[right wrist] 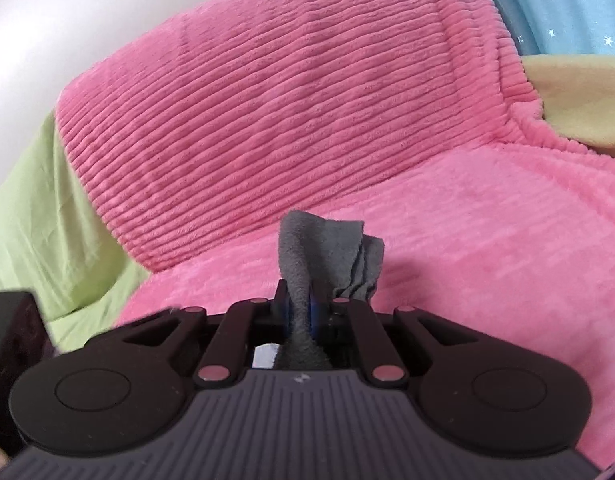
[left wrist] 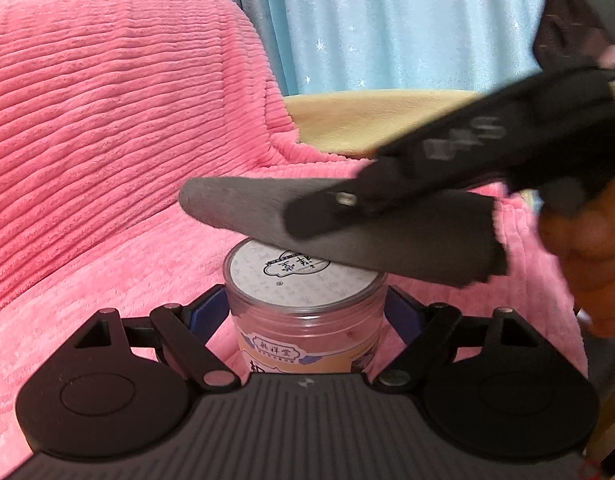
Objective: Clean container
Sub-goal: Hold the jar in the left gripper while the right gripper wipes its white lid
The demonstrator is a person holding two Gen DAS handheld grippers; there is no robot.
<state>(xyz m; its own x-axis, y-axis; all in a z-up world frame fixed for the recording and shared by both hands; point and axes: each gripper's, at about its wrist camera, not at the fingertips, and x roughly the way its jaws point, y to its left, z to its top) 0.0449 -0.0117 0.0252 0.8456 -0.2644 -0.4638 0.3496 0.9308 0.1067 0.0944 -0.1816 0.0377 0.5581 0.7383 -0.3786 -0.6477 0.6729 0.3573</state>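
Observation:
A clear plastic jar [left wrist: 303,320] with a white printed lid [left wrist: 295,276] and a paper label stands upright between the blue pads [left wrist: 205,310] of my left gripper [left wrist: 303,312], which is shut on its sides. My right gripper [left wrist: 331,216] comes in from the right, shut on a folded grey cloth [left wrist: 347,228]. The cloth lies across the far edge of the lid and touches it. In the right wrist view the grey cloth [right wrist: 327,256] sticks up from between the right gripper [right wrist: 303,312] pads. The jar is hidden in that view.
A pink ribbed blanket [left wrist: 107,128] covers the soft surface and the raised cushion behind it. A yellow fabric [left wrist: 367,120] lies at the back right, a green sheet [right wrist: 47,220] at the left, and a blue starred curtain [left wrist: 387,20] behind. A hand [left wrist: 587,248] holds the right gripper.

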